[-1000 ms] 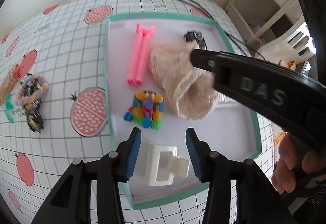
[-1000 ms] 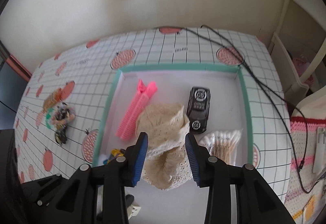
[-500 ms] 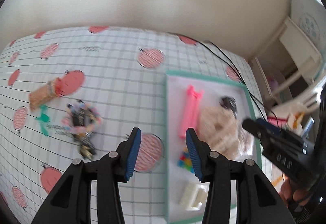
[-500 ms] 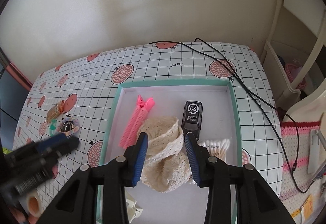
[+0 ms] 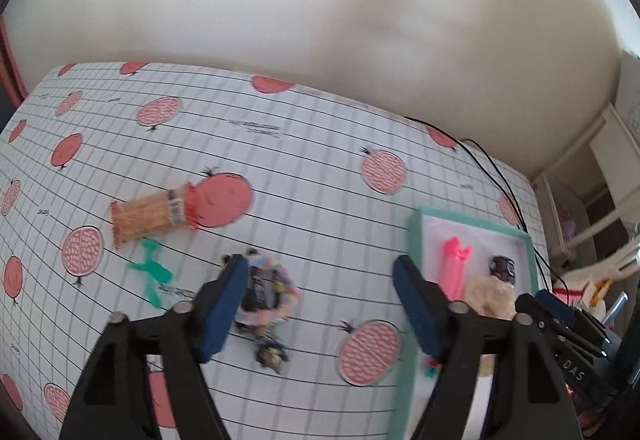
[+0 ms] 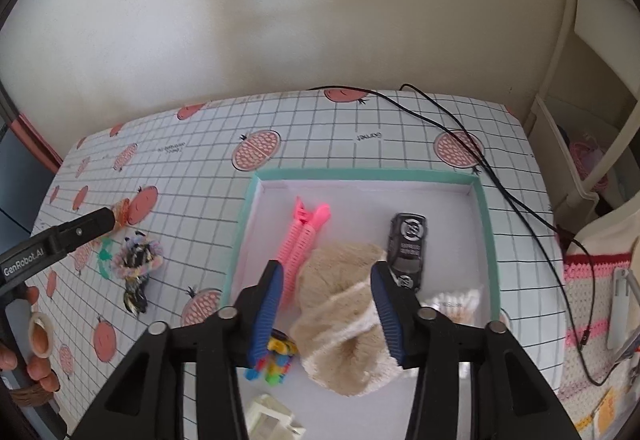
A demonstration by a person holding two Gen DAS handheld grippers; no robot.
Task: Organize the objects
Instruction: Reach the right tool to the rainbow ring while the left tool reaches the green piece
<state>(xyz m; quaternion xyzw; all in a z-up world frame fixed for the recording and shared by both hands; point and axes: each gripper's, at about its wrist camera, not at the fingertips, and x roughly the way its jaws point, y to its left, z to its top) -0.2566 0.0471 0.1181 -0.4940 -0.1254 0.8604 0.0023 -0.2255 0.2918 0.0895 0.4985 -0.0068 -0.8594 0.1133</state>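
My left gripper [image 5: 320, 300] is open and holds nothing, above the tablecloth and left of the teal-rimmed tray [image 5: 415, 240]. A pastel scrunchie with a black charm [image 5: 266, 292] lies just below its left finger. A tan bundle [image 5: 152, 213] and a green clip [image 5: 150, 272] lie further left. My right gripper [image 6: 326, 304] hangs open over the tray [image 6: 360, 173], above a beige lace cloth [image 6: 344, 320]. Pink hair clips [image 6: 304, 240], a black toy car [image 6: 408, 248], cotton swabs [image 6: 456, 300], a colourful block toy [image 6: 276, 356] and a white clip [image 6: 268, 416] lie in the tray.
A black cable [image 6: 500, 175] runs along the table's right side past the tray. A white shelf unit [image 6: 580, 119] and a crochet cloth [image 6: 592, 300] stand beyond the right edge. A hand [image 6: 38, 336] holds the left gripper's handle.
The left gripper has left the tray, where the white clip stays, and swung left over the tablecloth towards the scrunchie. The right gripper has drawn back a little from the tray.
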